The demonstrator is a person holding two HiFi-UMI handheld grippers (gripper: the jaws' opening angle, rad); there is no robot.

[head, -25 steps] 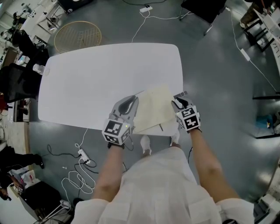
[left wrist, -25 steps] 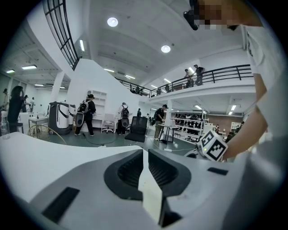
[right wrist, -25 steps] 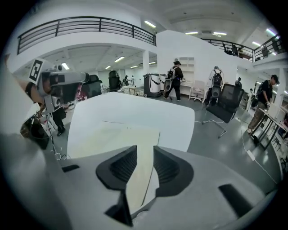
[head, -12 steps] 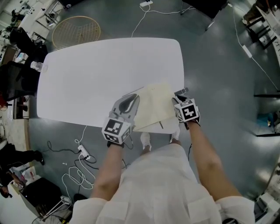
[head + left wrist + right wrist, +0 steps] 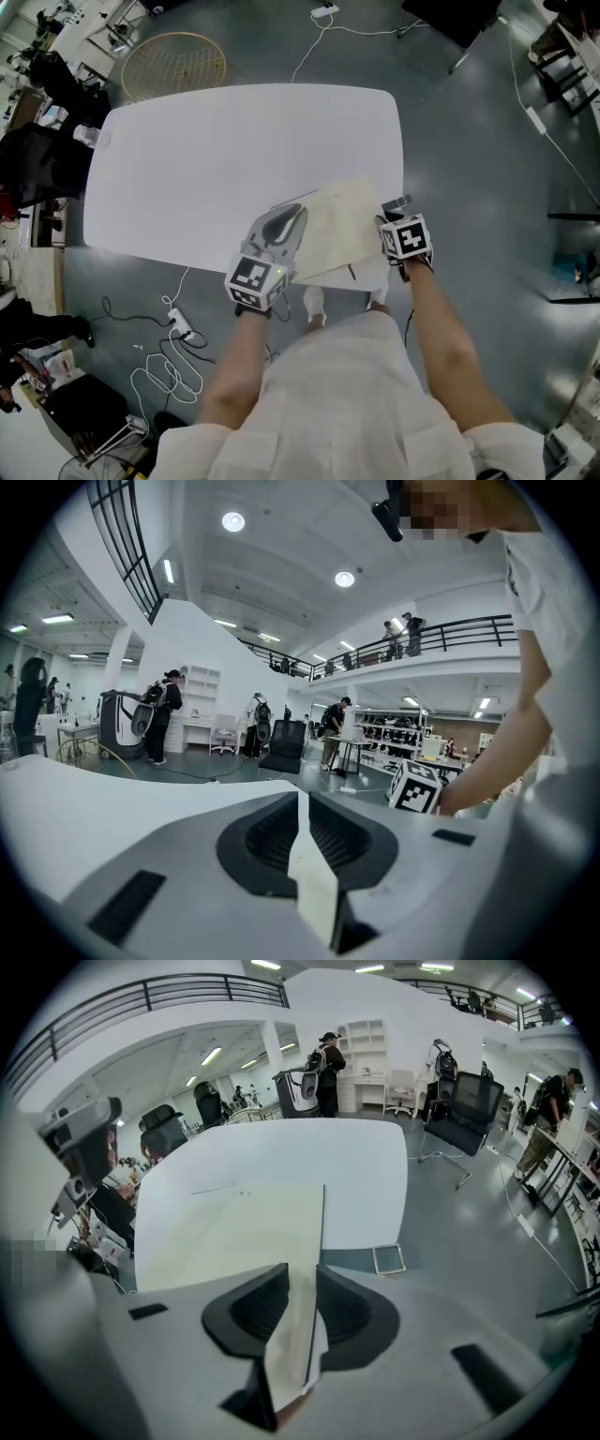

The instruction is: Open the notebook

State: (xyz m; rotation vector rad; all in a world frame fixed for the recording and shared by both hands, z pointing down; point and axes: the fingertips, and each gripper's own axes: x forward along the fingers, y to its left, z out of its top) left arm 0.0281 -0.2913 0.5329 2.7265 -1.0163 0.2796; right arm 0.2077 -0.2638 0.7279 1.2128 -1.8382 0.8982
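A cream notebook [image 5: 333, 230] lies shut near the front right corner of the white table [image 5: 234, 150]. My left gripper [image 5: 286, 218] is at its left edge, shut on a thin cream sheet [image 5: 309, 874] that runs between the jaws of that gripper [image 5: 302, 803]. My right gripper [image 5: 386, 219] points steeply down at the notebook's right edge. In the right gripper view the cover [image 5: 234, 1232] stretches away over the table, and its near edge stands between the jaws of the right gripper [image 5: 302, 1274], which are closing on it.
The notebook sits close to the table's front and right edges. A clear bottle [image 5: 86, 137] stands at the table's far left corner. On the floor are a round wicker rack [image 5: 173, 66], cables with a power strip [image 5: 178, 328], and a small square frame [image 5: 388, 1259].
My right gripper has sunk onto the notebook's right edge and rolled a little. The left gripper and the notebook have stayed where they were.
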